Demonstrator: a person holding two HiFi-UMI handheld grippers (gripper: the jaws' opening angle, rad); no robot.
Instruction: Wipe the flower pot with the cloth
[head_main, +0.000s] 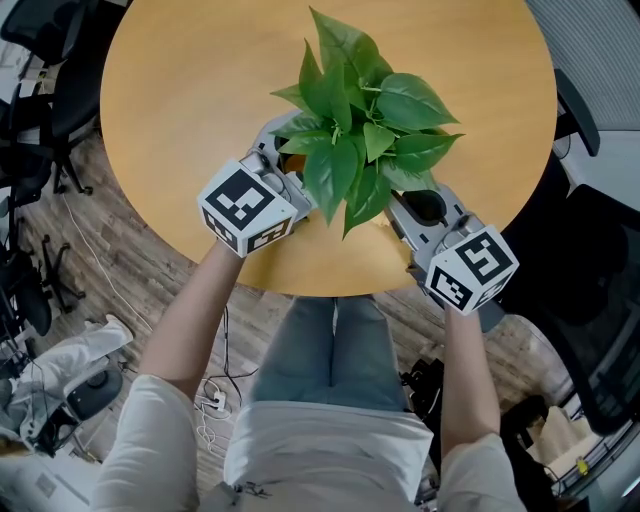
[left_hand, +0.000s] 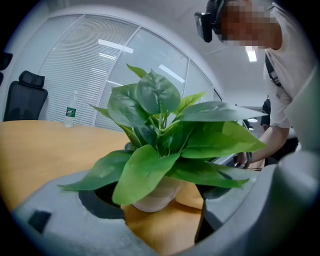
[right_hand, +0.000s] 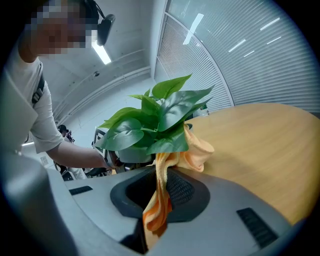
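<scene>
A leafy green plant (head_main: 360, 130) stands near the front of the round wooden table (head_main: 180, 90), and its leaves hide the pot from above. In the left gripper view the pale pot (left_hand: 155, 195) sits between the jaws of my left gripper (left_hand: 162, 210), which are wide apart with a gap showing beside the pot. My left gripper (head_main: 278, 150) reaches under the leaves from the left. My right gripper (head_main: 410, 200) comes in from the right. It (right_hand: 157, 210) is shut on an orange cloth (right_hand: 197, 150), which bunches up against the pot (right_hand: 132, 155) under the leaves.
The table's front edge (head_main: 300, 285) runs just under both grippers. A water bottle (left_hand: 70, 116) stands at the far side of the table. Black office chairs stand to the left (head_main: 40, 60) and right (head_main: 590, 300) of the table.
</scene>
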